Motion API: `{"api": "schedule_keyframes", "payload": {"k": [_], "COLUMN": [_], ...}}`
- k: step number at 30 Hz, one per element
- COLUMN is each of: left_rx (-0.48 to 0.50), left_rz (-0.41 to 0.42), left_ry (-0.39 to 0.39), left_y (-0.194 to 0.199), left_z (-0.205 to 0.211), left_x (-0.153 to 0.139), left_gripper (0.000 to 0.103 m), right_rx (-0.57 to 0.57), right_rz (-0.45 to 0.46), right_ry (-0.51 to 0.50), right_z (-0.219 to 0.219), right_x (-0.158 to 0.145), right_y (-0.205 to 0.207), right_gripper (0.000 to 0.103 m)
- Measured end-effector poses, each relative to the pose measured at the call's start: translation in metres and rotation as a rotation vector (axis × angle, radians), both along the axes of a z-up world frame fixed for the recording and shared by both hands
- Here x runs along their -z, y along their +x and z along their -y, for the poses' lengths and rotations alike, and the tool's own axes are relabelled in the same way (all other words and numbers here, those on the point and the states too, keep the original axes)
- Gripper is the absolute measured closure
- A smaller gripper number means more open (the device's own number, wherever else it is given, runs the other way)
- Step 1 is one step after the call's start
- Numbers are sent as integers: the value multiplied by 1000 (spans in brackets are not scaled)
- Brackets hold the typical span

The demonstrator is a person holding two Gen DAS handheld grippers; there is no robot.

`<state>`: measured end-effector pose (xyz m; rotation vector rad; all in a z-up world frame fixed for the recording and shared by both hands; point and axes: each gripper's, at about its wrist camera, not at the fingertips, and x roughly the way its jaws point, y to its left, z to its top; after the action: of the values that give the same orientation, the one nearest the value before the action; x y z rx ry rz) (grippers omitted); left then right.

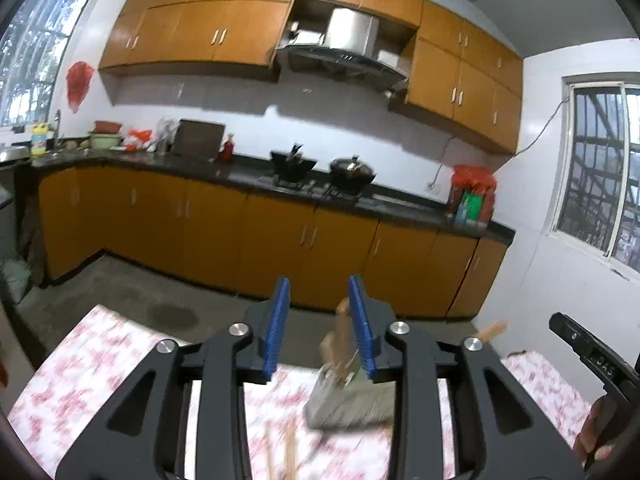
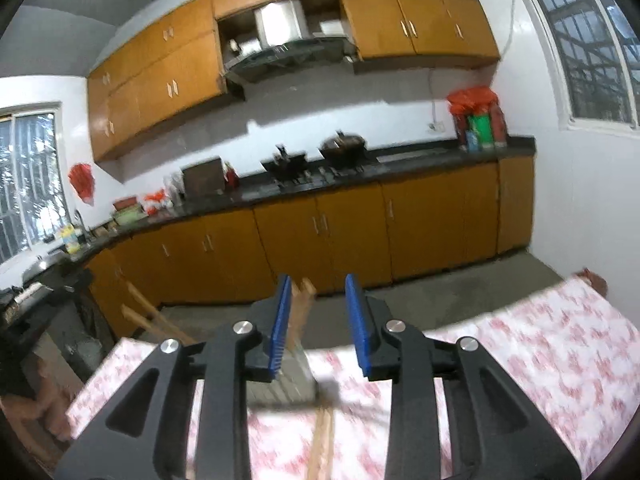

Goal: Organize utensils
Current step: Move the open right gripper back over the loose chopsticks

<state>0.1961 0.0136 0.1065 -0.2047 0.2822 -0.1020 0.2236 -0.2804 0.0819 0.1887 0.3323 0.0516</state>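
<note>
Table (image 1: 100,360): flat top under a white cloth with a soft red flower print; it carries everything the task concerns, and a loose cloth like this could slide or bunch if a tool drags across it.
Holder (image 1: 352,404): a grey, boxy, slatted utensil holder standing on the cloth toward the table's far edge, too blurred for its finish to be read; it looks light, so a sideways knock from either tool could tip it and spill what stands in it.
Left gripper (image 1: 320,320): black frame with ribbed blue pads; the jaws stand apart with nothing pressed between them. Its right-hand pad sits just beside the upright wooden handles, and that closeness is the likeliest cause of a snag.
Right gripper (image 2: 318,320): same build, jaws also apart and empty, with the wooden sticks rising just beside its left-hand pad; the same snag risk applies.
Utensils in holder (image 1: 342,336): pale wooden handles, long and thin, standing upright and leaning; top-heavy, so they may topple the holder.
Chopsticks (image 2: 322,440): slim pale wooden sticks lying flat on the cloth toward the near edge, not yet put away; thin and smooth-looking, they could roll or slip from a loose pinch.
</note>
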Motion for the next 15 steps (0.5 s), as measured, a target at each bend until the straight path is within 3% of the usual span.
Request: {"api": "schedule_keyframes", "payload": {"k": [6, 9, 15], "left_rx": [-59, -58, -24], "left_rz": [-179, -290, -432], "left_ry": [58, 83, 94], "left_y": [-25, -32, -47], "left_z": [-23, -30, -30], "left_x": [62, 103, 157], "left_gripper": [62, 62, 64], "right_rx": [-14, -59, -132], "right_rz": [-289, -407, -515], "right_ry": [-17, -19, -30], "right_z": [3, -10, -37], "right_x": [96, 139, 190], "right_y": [-4, -7, -19], "right_gripper": [74, 80, 84]}}
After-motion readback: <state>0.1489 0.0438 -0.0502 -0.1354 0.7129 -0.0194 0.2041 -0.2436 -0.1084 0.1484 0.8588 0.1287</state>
